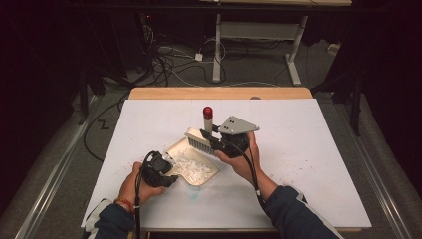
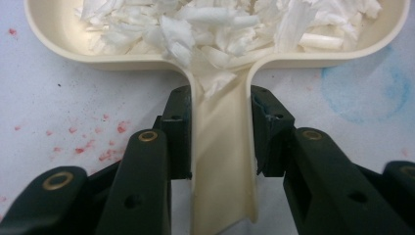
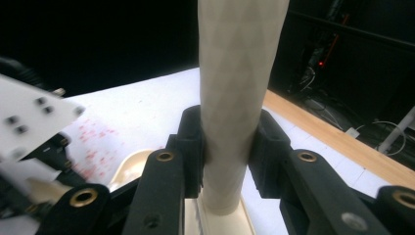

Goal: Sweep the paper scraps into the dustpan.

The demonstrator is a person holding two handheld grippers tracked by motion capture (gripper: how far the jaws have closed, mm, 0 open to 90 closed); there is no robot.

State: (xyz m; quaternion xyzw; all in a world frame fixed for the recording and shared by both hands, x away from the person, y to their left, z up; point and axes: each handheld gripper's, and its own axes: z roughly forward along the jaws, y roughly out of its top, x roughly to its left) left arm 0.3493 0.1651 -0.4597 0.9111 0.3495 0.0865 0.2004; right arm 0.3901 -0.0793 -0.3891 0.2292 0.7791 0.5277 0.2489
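- The cream plastic dustpan [image 1: 191,162], full of white shredded paper scraps [image 2: 220,24], lies on the white table [image 1: 308,149].
- The left gripper [image 2: 221,139] pinches the dustpan's handle, jaws pressed on both sides.
- The right gripper [image 3: 229,147] clamps the cream brush handle [image 3: 235,98]; the red-tipped brush [image 1: 199,139] hovers over the dustpan's far edge.

Dustpan [image 2: 222,161] glossy cream plastic; shreds [image 2: 230,24] white paper; tabletop [image 1: 298,144] matt.

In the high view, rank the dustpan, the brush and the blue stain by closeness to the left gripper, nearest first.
From the left gripper:
1. Dustpan: its handle is in the jaws.
2. Blue stain: on the sheet, just right and nearer the person.
3. Brush: beyond the pan's far rim.
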